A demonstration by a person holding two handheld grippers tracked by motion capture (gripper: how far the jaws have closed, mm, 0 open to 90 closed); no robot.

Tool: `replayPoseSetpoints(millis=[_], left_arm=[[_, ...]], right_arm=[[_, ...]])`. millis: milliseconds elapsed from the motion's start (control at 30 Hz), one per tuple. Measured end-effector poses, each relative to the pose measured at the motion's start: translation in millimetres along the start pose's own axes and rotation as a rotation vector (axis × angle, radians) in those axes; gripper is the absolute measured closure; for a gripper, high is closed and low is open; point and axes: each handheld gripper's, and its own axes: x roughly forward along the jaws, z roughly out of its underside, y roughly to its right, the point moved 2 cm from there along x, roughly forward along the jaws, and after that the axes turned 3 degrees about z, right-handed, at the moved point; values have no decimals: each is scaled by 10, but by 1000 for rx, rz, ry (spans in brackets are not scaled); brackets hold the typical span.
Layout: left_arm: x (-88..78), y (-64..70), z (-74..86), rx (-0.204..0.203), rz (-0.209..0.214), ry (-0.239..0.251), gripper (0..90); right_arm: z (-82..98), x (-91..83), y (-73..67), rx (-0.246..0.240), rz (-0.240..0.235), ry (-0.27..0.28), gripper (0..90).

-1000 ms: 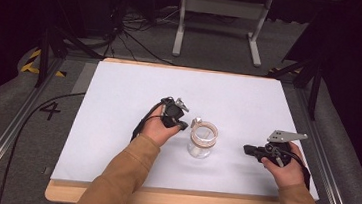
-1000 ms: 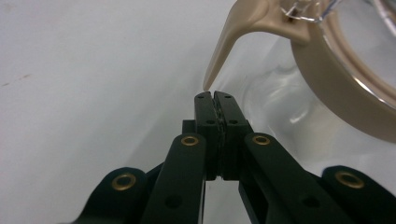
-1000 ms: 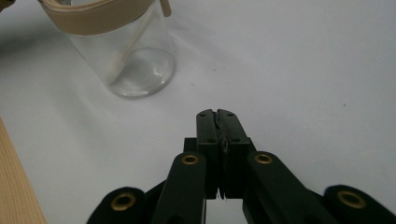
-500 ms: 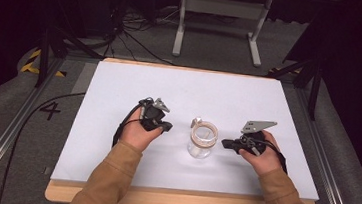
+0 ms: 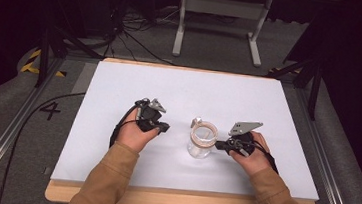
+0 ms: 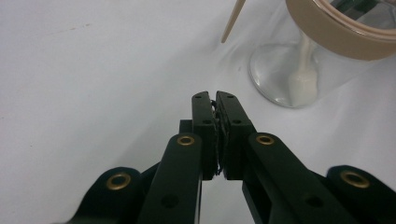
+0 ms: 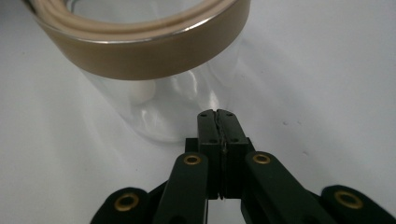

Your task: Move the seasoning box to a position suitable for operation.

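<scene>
While the glass jar (image 5: 201, 143) bears no label, "4" (image 5: 50, 111) marks the floor.

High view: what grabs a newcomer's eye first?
A clear glass jar with a tan rim stands near the middle of the white table, with a pale stick inside. The left hand-held gripper sits apart on one side, jaws nearly together; the right hand-held gripper points at the jar's wall, jaws shut and empty.

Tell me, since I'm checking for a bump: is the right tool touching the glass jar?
Apart. The right gripper view shows white table between the shut right tool and the glass jar.
</scene>
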Motion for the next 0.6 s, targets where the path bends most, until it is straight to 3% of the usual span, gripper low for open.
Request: replayPoseSetpoints(millis=[600], left_arm=[[-28,-22,3,-4,-1,4,876]], right_arm=[[-86,78,-272,-69,-73,-10,900]])
